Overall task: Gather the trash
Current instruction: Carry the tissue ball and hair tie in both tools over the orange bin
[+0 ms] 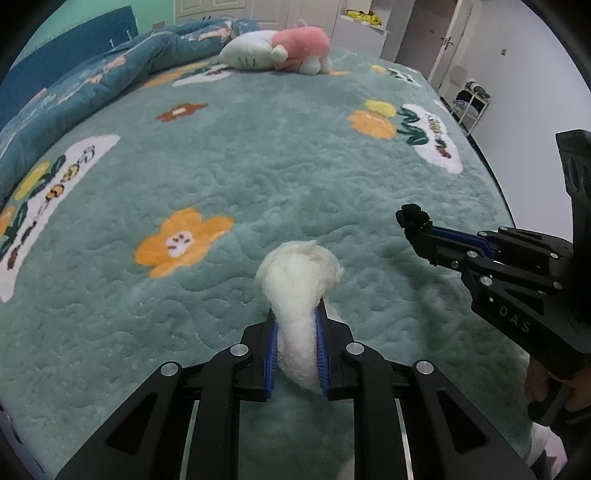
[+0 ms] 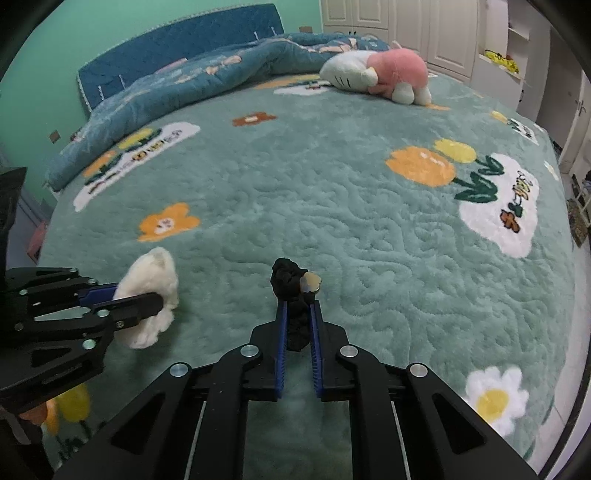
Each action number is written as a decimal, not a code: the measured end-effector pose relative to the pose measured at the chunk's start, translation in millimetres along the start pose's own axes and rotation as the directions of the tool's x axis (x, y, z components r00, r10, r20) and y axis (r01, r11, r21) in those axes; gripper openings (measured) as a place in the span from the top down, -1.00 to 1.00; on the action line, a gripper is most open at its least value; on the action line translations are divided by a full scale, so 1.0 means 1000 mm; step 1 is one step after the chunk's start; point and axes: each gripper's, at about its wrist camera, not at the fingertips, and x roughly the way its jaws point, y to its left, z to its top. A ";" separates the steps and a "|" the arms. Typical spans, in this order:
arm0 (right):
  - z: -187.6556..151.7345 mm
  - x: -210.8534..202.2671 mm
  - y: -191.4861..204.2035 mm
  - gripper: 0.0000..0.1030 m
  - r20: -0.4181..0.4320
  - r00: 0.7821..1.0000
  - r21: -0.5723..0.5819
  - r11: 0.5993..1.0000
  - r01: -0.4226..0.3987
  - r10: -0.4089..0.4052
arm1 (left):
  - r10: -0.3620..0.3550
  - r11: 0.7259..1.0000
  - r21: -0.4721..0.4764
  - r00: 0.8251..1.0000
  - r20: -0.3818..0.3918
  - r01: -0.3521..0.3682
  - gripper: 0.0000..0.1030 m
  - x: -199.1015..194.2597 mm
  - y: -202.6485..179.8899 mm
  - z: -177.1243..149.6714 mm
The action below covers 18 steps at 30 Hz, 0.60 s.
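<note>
A white fluffy wad [image 1: 299, 280] is clamped between the blue pads of my left gripper [image 1: 296, 314], which is shut on it just above the green bed cover [image 1: 258, 177]. From the right wrist view the same white wad [image 2: 147, 280] and left gripper [image 2: 155, 295] show at the left. My right gripper [image 2: 298, 306] is shut on a black crumpled scrap [image 2: 290, 284] with a small tan piece [image 2: 312, 282] stuck at its tip. In the left wrist view the right gripper [image 1: 412, 227] reaches in from the right with the black scrap [image 1: 413, 216] at its tip.
A pink and white plush toy [image 2: 384, 75] lies at the far side of the bed. A rumpled blue quilt [image 2: 192, 85] runs along the headboard [image 2: 177, 62]. White wardrobes [image 2: 406, 26] and a door [image 1: 432, 33] stand beyond the bed.
</note>
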 end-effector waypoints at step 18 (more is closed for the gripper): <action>-0.092 -0.228 0.010 0.77 0.200 0.980 0.126 0.992 -0.008 -0.017 | -0.084 0.983 0.172 0.986 0.141 0.059 0.63 -0.137 -0.124 -0.041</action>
